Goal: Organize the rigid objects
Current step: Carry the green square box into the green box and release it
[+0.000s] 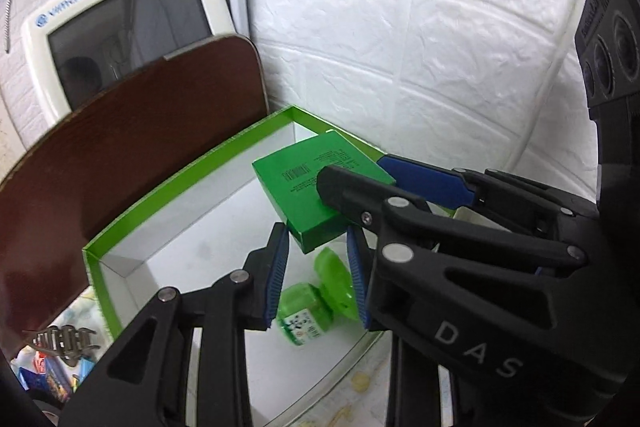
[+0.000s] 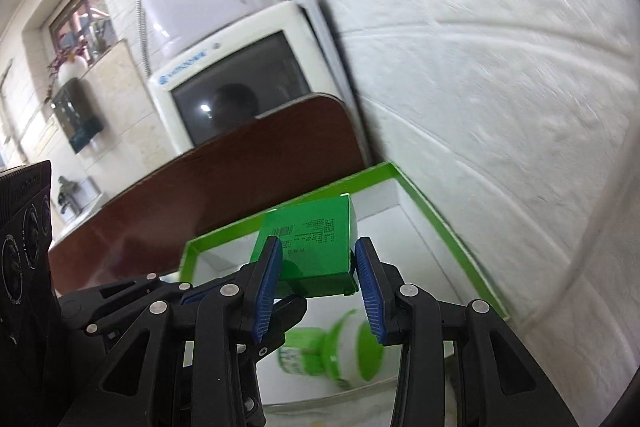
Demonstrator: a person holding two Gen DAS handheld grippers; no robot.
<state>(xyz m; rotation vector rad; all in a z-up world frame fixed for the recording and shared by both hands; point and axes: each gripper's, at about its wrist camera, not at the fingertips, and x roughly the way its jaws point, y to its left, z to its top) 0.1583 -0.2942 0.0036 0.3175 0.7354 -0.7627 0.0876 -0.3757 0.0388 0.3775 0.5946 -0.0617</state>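
Observation:
A small green carton hangs over an open green-rimmed box with a white inside. My right gripper is shut on the carton, its blue pads against the carton's two sides; in the left wrist view it reaches in from the right. A green bottle with a flipped-open cap lies on the box floor; it also shows in the right wrist view. My left gripper is open above the bottle, one pad on each side, holding nothing.
A dark brown board leans behind the box, with a white monitor behind it. A white textured wall closes the right side. A metal watch band and small colourful packets lie at lower left.

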